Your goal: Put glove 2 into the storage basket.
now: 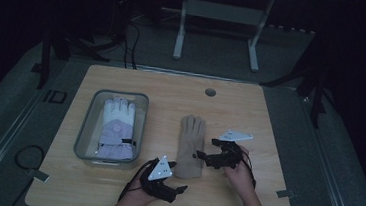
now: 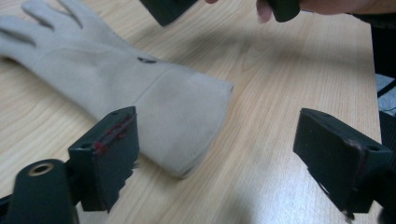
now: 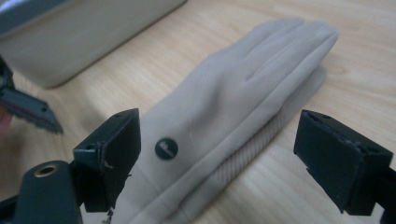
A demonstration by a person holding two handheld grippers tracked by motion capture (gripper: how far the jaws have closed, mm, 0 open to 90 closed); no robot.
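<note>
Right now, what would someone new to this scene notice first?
A beige glove lies flat mid-table, fingers pointing away from the person. The left gripper sits open near its cuff and the right gripper open at its side, neither holding it. To the left, a clear bin holds a white and lilac glove.

Glove (image 1: 190,146) flat on table (image 1: 270,120), cuff beside left gripper (image 1: 179,189) fingertips, right gripper (image 1: 199,156) fingertips at its right edge, bin (image 1: 84,134) left, second glove (image 1: 116,127) inside
</note>
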